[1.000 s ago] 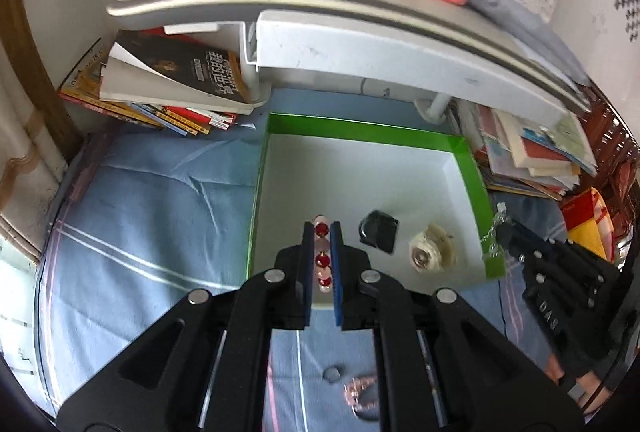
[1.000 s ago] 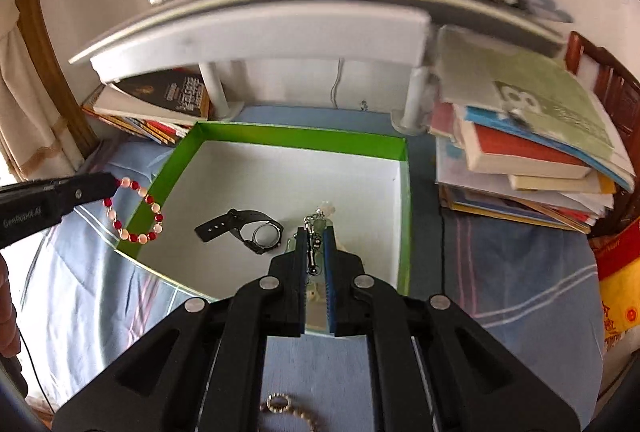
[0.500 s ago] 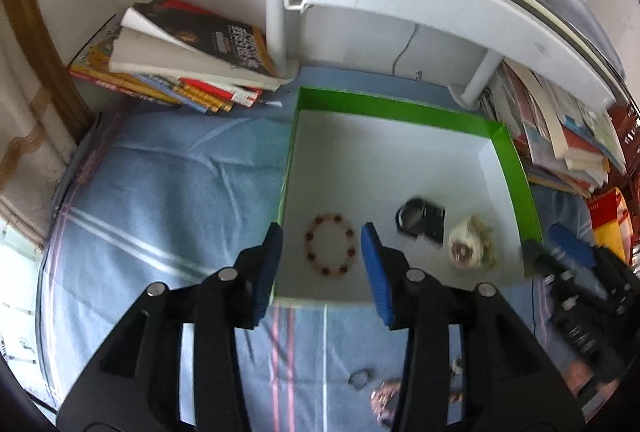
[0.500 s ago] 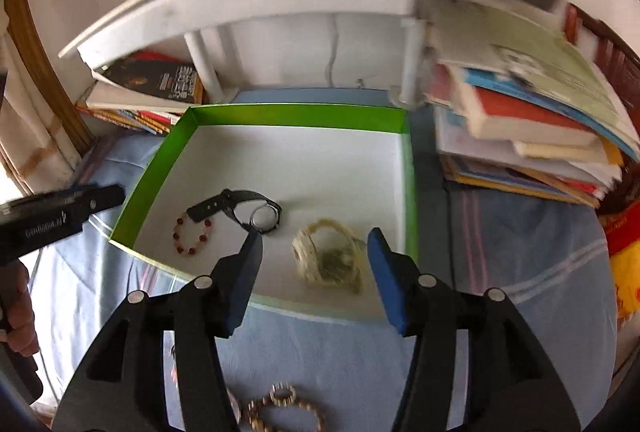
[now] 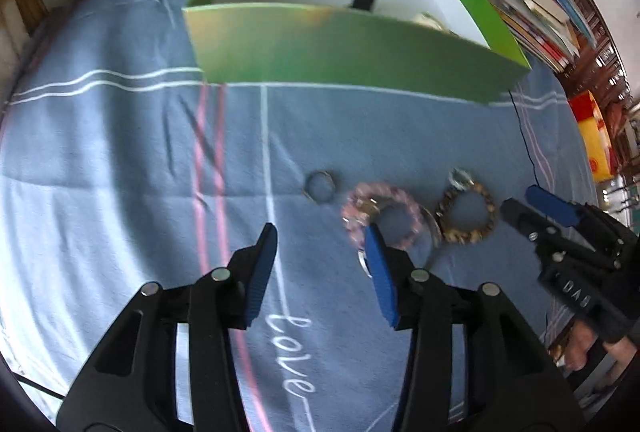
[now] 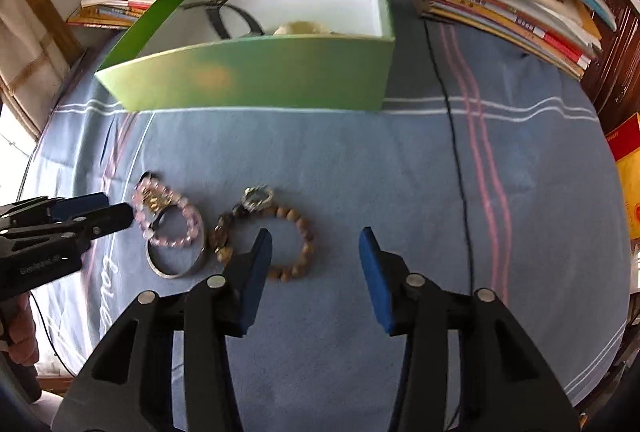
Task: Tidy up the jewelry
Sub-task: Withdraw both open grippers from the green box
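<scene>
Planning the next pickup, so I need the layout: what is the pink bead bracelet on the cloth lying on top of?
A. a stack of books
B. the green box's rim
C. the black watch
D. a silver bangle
D: in the right wrist view the pink bead bracelet overlaps the upper part of the silver bangle on the blue cloth, outside the green box.

A pink bead bracelet (image 6: 168,218) is lying flat on blue cloth, overlapping a silver bangle (image 6: 176,260) at its six o'clock. A brown bead bracelet (image 6: 280,240) is resting at its three o'clock; a small, possibly metal ring (image 5: 319,185) is sitting apart.
</scene>
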The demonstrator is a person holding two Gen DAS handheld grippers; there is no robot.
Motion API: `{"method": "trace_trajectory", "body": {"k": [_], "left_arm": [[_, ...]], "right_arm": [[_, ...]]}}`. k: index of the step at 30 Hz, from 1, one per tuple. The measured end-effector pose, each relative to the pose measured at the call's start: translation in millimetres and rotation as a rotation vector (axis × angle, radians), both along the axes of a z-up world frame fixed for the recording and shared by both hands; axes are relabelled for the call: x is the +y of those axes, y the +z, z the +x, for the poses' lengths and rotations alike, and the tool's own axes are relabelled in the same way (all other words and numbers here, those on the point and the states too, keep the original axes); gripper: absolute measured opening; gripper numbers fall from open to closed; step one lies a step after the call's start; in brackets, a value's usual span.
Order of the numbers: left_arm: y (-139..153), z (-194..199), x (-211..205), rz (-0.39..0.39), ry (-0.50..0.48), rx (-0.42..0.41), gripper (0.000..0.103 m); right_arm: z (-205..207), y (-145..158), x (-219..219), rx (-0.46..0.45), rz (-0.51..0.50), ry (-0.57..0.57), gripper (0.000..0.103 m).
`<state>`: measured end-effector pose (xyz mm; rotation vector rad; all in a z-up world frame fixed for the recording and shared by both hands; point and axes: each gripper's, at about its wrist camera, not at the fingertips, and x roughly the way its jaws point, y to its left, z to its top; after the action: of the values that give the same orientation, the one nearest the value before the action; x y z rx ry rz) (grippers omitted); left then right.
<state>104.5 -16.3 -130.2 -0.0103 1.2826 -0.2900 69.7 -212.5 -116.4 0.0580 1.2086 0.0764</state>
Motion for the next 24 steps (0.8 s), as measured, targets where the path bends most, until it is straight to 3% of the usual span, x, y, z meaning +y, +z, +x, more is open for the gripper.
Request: {"method": "trace_trajectory", "body": {"k": [3, 7, 11, 24], "left_arm": [[-5.3, -2.7, -6.5, 0.012, -0.019, 0.0, 0.041], [-11.5, -4.6, -13.7, -0.015, -0.031, -0.003, 0.015], [-3.2, -11.7, -19.0, -0.007, -0.05, -0.036, 0.001], [39.7, -31.5, 20.5, 0.018, 0.039, -0.132, 0.001]], "right_arm": [[-1.2, 2.0, 4.7, -0.001, 0.002, 0.006, 0.045], [-2.8, 2.1, 3.0, -0.003, -0.003, 0.003, 0.045], [-3.3, -3.0, 1.2, 0.018, -0.019, -0.002, 0.045], [7.7, -15.0, 16.7, 0.049, -0.049, 0.014, 0.045]]}}
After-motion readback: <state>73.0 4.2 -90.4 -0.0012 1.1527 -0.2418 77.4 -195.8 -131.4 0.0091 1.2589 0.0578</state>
